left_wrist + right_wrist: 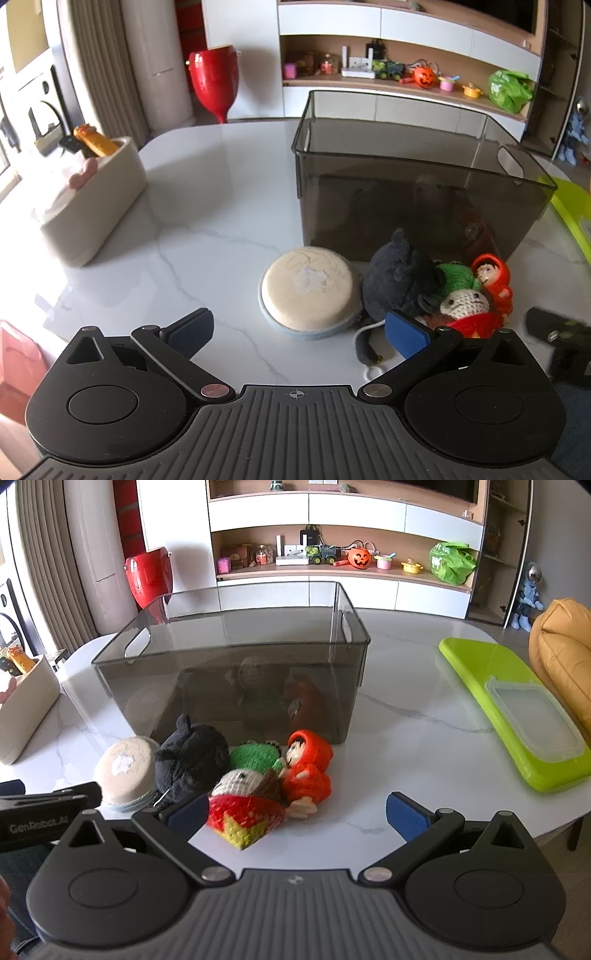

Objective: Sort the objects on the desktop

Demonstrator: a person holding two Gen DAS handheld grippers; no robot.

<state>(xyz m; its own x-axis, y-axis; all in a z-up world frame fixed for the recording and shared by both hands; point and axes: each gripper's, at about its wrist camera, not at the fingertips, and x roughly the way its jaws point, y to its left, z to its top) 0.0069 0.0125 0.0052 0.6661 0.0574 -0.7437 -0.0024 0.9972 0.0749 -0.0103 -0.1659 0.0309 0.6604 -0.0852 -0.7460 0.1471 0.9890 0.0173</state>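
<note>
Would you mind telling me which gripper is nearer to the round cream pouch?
Left. The left gripper hangs open directly in front of the round cream pouch, which lies centred ahead of its jaws. The right gripper is open further right, facing the knitted doll instead.

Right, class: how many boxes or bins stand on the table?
3: the smoky bin in the middle, the cream box at the left edge, the clear lidded box on the green tray at right. Others may lie outside the views.
</note>
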